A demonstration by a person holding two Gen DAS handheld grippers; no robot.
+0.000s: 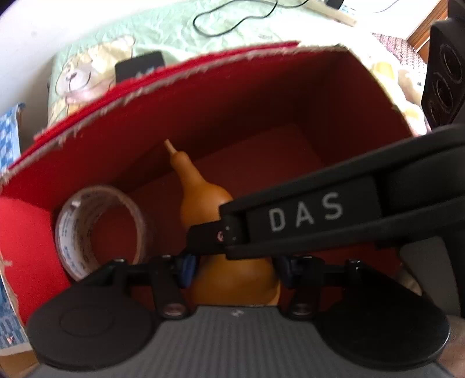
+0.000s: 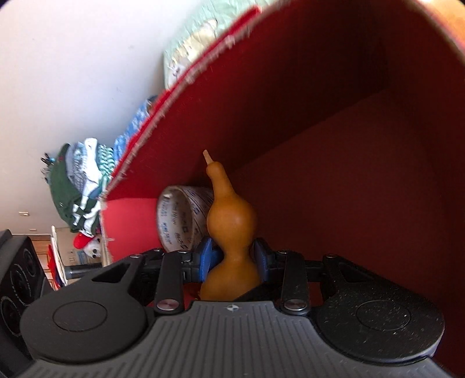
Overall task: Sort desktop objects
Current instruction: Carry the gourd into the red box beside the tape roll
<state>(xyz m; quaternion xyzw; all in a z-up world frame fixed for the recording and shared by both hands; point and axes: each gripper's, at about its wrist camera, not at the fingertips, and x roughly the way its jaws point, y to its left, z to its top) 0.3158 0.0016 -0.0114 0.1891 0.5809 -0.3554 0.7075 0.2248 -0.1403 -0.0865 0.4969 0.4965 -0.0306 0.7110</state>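
Observation:
A tan gourd [image 2: 229, 229] with a thin stem stands inside a red box [image 2: 319, 116]. My right gripper [image 2: 234, 257] is shut on the gourd's narrow waist with its blue pads [image 2: 207, 256]. A roll of clear tape [image 2: 180, 221] lies on its side behind the gourd. In the left wrist view the gourd [image 1: 203, 200] and the tape roll [image 1: 98, 229] lie in the red box [image 1: 232, 110]. My left gripper [image 1: 235, 269] is open around the gourd's lower bulb. The right gripper's black body [image 1: 319, 215], marked DAS, crosses in front.
The box sits on a pale green bear-print cloth [image 1: 96, 67]. A black phone [image 1: 139, 68] and a black cable [image 1: 235, 17] lie behind the box. A black speaker [image 1: 444, 75] stands at the right. Folded clothes [image 2: 78, 189] are piled by the wall.

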